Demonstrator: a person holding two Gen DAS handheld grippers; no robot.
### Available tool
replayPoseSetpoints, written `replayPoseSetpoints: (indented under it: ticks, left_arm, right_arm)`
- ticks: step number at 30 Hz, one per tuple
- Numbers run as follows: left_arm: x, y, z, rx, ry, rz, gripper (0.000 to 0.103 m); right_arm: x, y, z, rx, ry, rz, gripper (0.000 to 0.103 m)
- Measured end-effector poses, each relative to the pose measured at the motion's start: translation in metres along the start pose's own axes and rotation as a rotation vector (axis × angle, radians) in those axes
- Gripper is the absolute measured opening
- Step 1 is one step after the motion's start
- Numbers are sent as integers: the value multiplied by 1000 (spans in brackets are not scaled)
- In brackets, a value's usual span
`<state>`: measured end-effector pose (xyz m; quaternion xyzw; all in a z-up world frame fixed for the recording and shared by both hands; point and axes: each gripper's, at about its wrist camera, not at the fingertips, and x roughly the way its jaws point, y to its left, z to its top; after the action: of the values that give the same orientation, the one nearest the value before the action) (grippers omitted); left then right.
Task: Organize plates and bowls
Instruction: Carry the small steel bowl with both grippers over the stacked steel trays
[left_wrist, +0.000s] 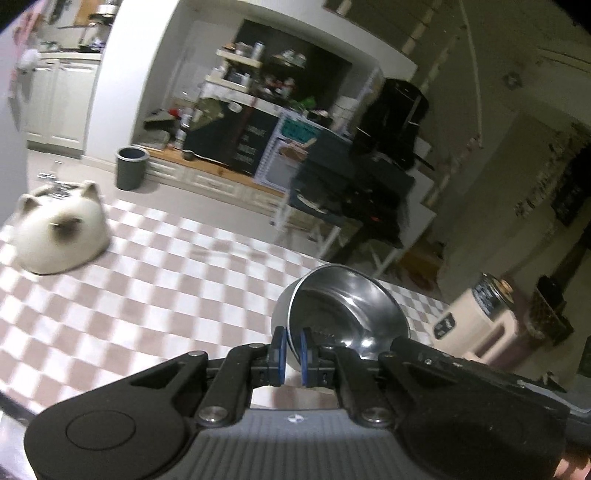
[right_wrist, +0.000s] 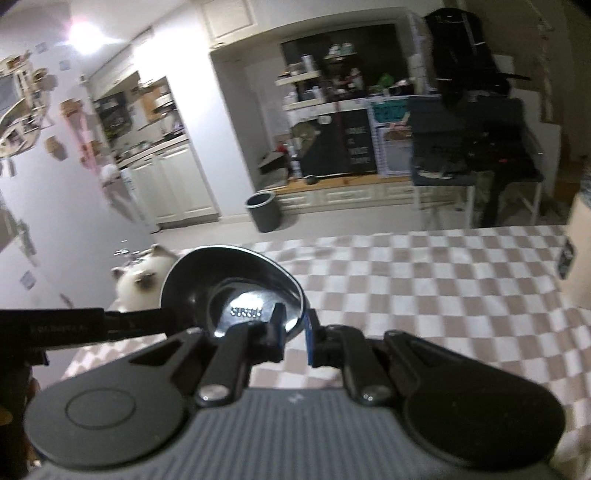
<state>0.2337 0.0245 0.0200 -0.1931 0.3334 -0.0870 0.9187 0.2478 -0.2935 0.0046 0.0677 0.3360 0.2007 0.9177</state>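
Left wrist view shows the left gripper (left_wrist: 291, 341) pinching the near rim of a steel bowl (left_wrist: 343, 310) carried clear above the checkered table (left_wrist: 147, 288), while the right gripper (right_wrist: 293, 325) likewise clamps its own steel dish (right_wrist: 236, 288) by the rim, hollow tilted toward the camera.

A lived-in home: a dining area that opens onto a kitchen.

A checkered tablecloth (left_wrist: 147, 295) covers the table, with a white cat-shaped container (left_wrist: 61, 232) on it. Behind, a wall recess holds cluttered shelves (right_wrist: 325, 85) above low white drawers (right_wrist: 351, 195), beside a grey waste bin (right_wrist: 264, 210). A doorway shows white kitchen cabinets (right_wrist: 173, 184) and a countertop.
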Motion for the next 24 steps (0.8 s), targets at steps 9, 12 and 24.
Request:
replayPoseSetpoints:
  ticks: [9,12,24]
  left_arm:
    - [-51,55,3,-22,-38,113,8]
    - [-69,77,1,-43,-48,159,8]
    - [-107,152,-22,-138,-19,311,8]
  right_arm:
    - [17,79,-4,-33,46,116,14]
    - [23,105,-6,-58,63,155,14]
    - [51,187,-33,-171,163,279,15]
